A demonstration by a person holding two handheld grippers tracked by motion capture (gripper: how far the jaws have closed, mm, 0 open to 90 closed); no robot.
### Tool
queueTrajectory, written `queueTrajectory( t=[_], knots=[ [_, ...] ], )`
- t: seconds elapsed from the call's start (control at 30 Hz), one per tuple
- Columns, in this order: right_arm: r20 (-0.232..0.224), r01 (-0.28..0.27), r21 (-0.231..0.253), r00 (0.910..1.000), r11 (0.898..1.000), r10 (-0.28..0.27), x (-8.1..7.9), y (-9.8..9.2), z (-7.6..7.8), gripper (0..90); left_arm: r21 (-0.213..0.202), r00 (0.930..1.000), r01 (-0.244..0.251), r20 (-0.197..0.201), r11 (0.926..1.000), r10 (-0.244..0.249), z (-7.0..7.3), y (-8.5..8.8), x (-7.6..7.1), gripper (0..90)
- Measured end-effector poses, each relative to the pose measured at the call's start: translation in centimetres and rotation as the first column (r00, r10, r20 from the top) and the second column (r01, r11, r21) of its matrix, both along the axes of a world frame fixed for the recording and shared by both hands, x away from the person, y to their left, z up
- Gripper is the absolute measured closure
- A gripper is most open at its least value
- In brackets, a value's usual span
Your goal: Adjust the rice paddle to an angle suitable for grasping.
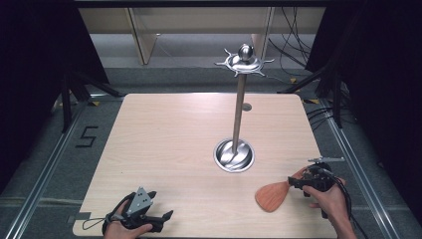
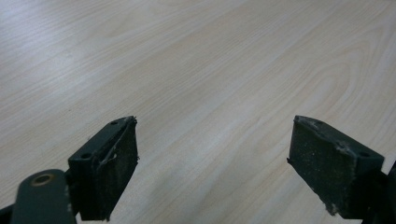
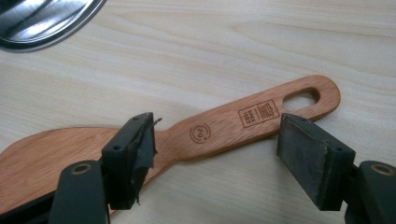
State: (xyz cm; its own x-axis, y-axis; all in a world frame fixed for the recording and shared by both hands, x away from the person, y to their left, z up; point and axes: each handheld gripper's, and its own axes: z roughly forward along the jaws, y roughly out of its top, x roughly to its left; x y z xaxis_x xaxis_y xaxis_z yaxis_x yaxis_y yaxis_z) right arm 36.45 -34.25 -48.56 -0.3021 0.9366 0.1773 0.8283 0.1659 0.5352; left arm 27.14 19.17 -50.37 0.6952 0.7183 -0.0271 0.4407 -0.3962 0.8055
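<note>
High view: my right gripper [image 1: 292, 182] sits at the wooden spatula [image 1: 272, 196], lying flat on the tabletop [image 1: 169, 139] near the utensil stand [image 1: 238, 119]. Left gripper view: fingers [image 2: 105, 168] spread, empty. Right gripper view: fingers [image 3: 130, 156] wide apart astride the spatula handle [image 3: 243, 122], nothing grasped yet; lifting and hanging, I judge, remain.

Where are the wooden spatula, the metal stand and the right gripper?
wooden spatula [image 3: 219, 128], right gripper view, on its handle.
metal stand [image 1: 239, 114], high view, on its upright pole.
right gripper [image 3: 215, 154], right gripper view, midway between its open jaws.
</note>
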Motion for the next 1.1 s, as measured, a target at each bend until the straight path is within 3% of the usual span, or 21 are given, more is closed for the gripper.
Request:
queueTrajectory(
  t=[0.03, 0.07, 0.27, 0.3, 0.33, 0.37, 0.43, 0.47, 0.5, 0.53, 0.57, 0.6, 0.7, 0.73, 0.8, 0.83, 0.87, 0.9, 1.0, 1.07, 1.1],
  knots=[
    [0.006, -0.004, 0.002, 1.0000, 1.000, 0.004, 0.1, 0.0, -0.1, 29.0, 0.046, 0.9998, 0.013, 0.017, 0.9988, -0.014, 0.2, 0.3, 0.2, 14.9],
    [-0.001, 0.003, 0.003, 1.0000, 1.000, -0.003, 0.2, 0.0, -0.1, 29.0, 0.016, 0.9999, 0.010, 0.006, 0.9998, -0.010, 0.0, 0.2, 0.1, 14.9],
    [-0.020, 0.022, -0.005, 0.9996, 1.000, -0.022, 1.1, 0.1, -0.1, 29.3, 0.020, 0.9999, 0.015, 0.006, 0.9997, -0.015, 0.1, 0.2, 0.1, 14.9],
    [-0.033, 0.020, -0.009, 0.9993, 1.000, -0.020, 1.3, 0.2, -0.1, 29.3, 0.043, 0.9998, 0.017, 0.012, 0.9989, -0.018, 0.2, 0.3, 0.1, 14.9],
    [-0.025, 0.030, -0.012, 0.9992, 0.999, -0.030, 1.6, 0.4, -0.2, 29.3, 0.015, 0.9999, 0.011, 0.013, 0.9998, -0.011, 0.1, 0.1, 0.1, 14.9],
    [-0.027, 0.037, -0.017, 0.9989, 0.999, -0.037, 1.8, 0.7, -0.2, 29.3, 0.023, 0.9999, 0.013, 0.002, 0.9997, -0.013, 0.1, 0.2, 0.1, 14.9],
    [-0.031, 0.039, -0.022, 0.9987, 0.999, -0.040, 2.2, 1.2, -0.2, 29.5, 0.032, 0.9992, 0.029, 0.026, 0.9991, -0.030, 0.1, 0.3, 0.3, 14.9],
    [-0.031, 0.028, -0.027, 0.9991, 0.999, -0.029, 2.4, 1.4, -0.2, 29.7, 0.025, 0.9998, 0.018, 0.006, 0.9995, -0.018, 0.1, 0.3, 0.1, 14.9],
    [0.011, 0.004, -0.018, 0.9999, 1.000, -0.004, 2.7, 1.6, -0.5, 30.6, 0.026, 0.9998, 0.017, 0.002, 0.9995, -0.017, 0.1, 0.3, 0.1, 14.9],
    [0.018, -0.013, -0.026, 0.9998, 1.000, 0.013, 2.9, 1.8, -0.5, 31.5, 0.021, 0.9998, 0.018, 0.003, 0.9996, -0.018, 0.1, 0.2, 0.1, 14.9],
    [0.011, -0.020, -0.045, 0.9997, 0.999, 0.020, 3.1, 2.1, -0.4, 32.1, 0.020, 0.9999, 0.016, 0.005, 0.9997, -0.016, 0.1, 0.3, 0.1, 14.9],
    [0.002, -0.005, -0.109, 1.0000, 0.994, 0.005, 3.2, 2.9, -0.3, 35.4, 0.019, 0.9999, 0.016, 0.005, 0.9997, -0.016, 0.1, 0.2, 0.1, 14.9],
    [0.007, -0.040, -0.101, 0.9991, 0.994, 0.041, 3.5, 3.2, -0.4, 37.9, 0.049, 0.9990, 0.038, 0.022, 0.9980, -0.040, 0.2, 0.4, 0.2, 14.9],
    [0.009, -0.049, -0.118, 0.9987, 0.992, 0.051, 3.5, 3.4, -0.4, 39.7, 0.029, 0.9998, 0.020, 0.003, 0.9994, -0.020, 0.2, 0.3, 0.1, 14.9],
    [0.011, -0.088, -0.126, 0.9959, 0.988, 0.090, 3.6, 3.6, -0.3, 44.7, 0.039, 0.9995, 0.028, 0.012, 0.9988, -0.028, 0.2, 0.4, 0.1, 14.9],
    [0.002, -0.101, -0.121, 0.9948, 0.987, 0.102, 3.6, 3.6, -0.3, 46.4, 0.020, 0.9999, 0.016, 0.003, 0.9997, -0.016, 0.1, 0.2, 0.1, 14.9],
    [0.017, -0.111, -0.119, 0.9933, 0.987, 0.114, 3.7, 3.6, -0.4, 47.3, 0.042, 0.9994, 0.032, 0.012, 0.9986, -0.032, 0.2, 0.4, 0.1, 14.9],
    [0.019, -0.094, -0.115, 0.9951, 0.989, 0.097, 3.8, 3.8, -0.4, 48.2, 0.037, 0.9997, 0.024, 0.008, 0.9990, -0.024, 0.2, 0.3, 0.1, 14.9],
    [-0.003, -0.153, -0.121, 0.9880, 0.981, 0.154, 4.0, 3.8, -0.2, 53.4, 0.025, 0.9999, 0.016, 0.003, 0.9996, -0.017, 0.1, 0.3, 0.1, 14.9],
    [-0.016, -0.128, -0.101, 0.9917, 0.987, 0.127, 4.0, 4.3, 0.0, 57.6, 0.025, 0.9998, 0.020, -0.003, 0.9995, -0.020, 0.2, 0.3, 0.1, 14.9],
    [-0.034, -0.140, -0.111, 0.9900, 0.984, 0.137, 4.2, 4.4, 0.0, 59.6, -0.012, 1.0000, 0.000, 0.006, 0.9999, 0.000, 0.0, 0.0, 0.1, 14.9]
  ],
)
